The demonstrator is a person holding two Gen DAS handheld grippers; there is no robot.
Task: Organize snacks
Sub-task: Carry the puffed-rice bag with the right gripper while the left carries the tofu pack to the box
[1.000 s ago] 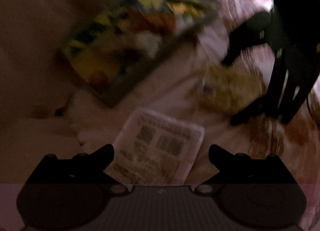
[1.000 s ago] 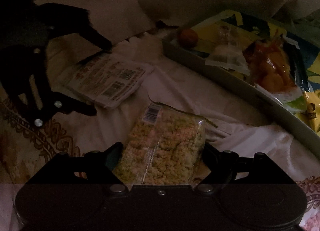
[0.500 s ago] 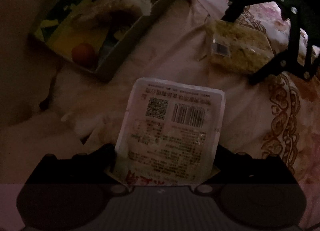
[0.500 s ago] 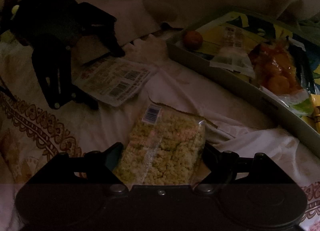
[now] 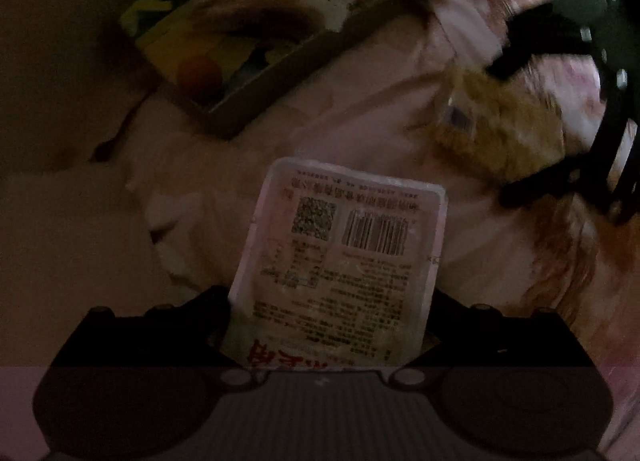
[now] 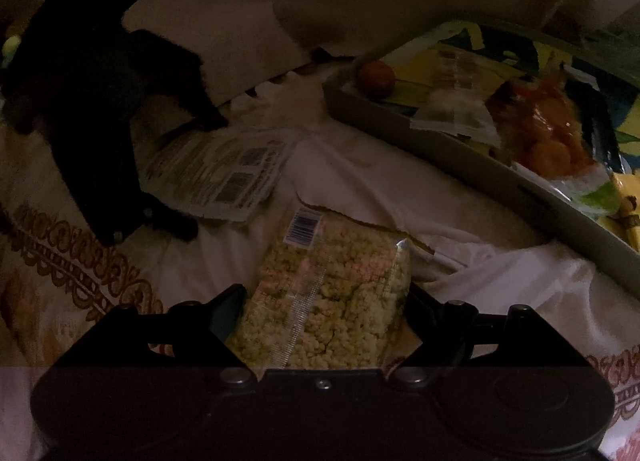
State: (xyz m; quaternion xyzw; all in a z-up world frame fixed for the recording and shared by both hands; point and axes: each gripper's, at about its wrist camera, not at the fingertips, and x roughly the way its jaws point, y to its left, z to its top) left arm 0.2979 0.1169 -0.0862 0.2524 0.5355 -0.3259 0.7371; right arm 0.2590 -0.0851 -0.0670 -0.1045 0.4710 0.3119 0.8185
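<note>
Only right wrist shows orange packet in tray.

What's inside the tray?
The tray holds a small red fruit, an orange snack bag and a clear packet on colourful wrappers. What lies beneath these is covered.

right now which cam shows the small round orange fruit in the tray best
The right wrist view. The orange fruit sits sharp and unblocked in the tray's near corner. The left wrist view also catches the fruit, but that part of the picture is motion-blurred, so it reads only as a soft orange blob.
</note>
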